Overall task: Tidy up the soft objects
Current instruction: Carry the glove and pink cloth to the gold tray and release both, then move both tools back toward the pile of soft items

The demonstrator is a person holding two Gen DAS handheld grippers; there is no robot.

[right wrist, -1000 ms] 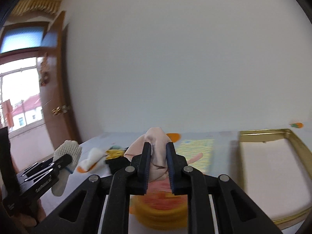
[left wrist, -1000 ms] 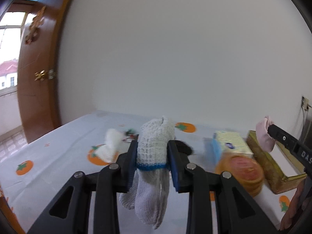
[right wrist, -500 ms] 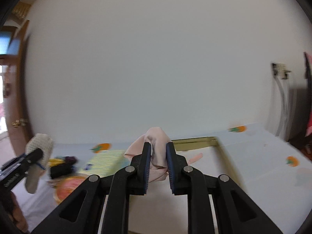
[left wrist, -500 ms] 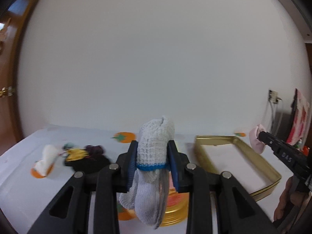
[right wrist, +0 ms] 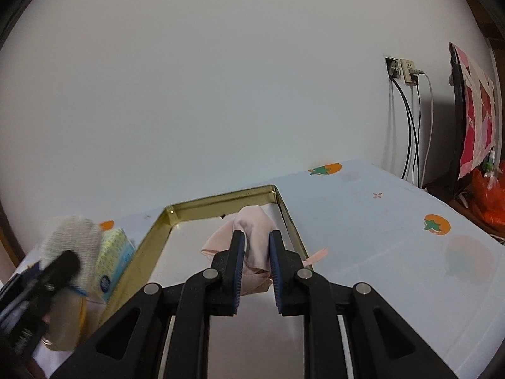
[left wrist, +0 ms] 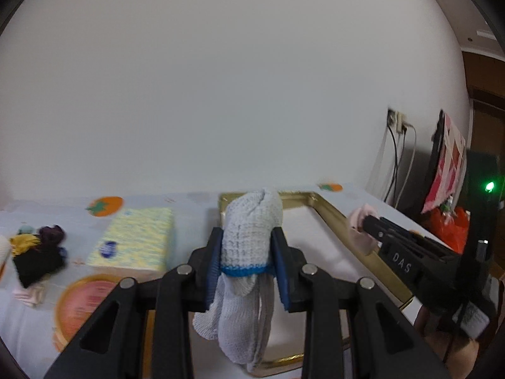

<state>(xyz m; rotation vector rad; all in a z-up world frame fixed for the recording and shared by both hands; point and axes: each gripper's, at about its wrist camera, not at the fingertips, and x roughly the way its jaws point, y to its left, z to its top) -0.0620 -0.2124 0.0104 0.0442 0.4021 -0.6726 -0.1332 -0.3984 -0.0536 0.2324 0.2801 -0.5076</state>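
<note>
Left wrist view, far left: a heap of dark and yellow soft items lies on the bench, with a yellow tissue pack and a round orange lid next along. None of these is in play now. Centre of that view, the left tongs are clamped on a white knit glove at its blue cuff band; the glove's long axis runs top to bottom, cuff end bunched above the pads and the fingers of the glove dangling below. Directly beyond and beneath it sits the gold-rimmed tray, so the glove hangs over the tray's near left part.

Further right, the right tongs are closed on a pink cloth, which bulges above the pads and trails down between them. In the right wrist view the tray's pale floor fills the space straight ahead and below, with its far rim just past the cloth.

Both loads look set to go down into the tray, my guess being a straight lowering and release. The right tongs seem deeper over the tray; the left hold their glove nearer its left rim.
</note>
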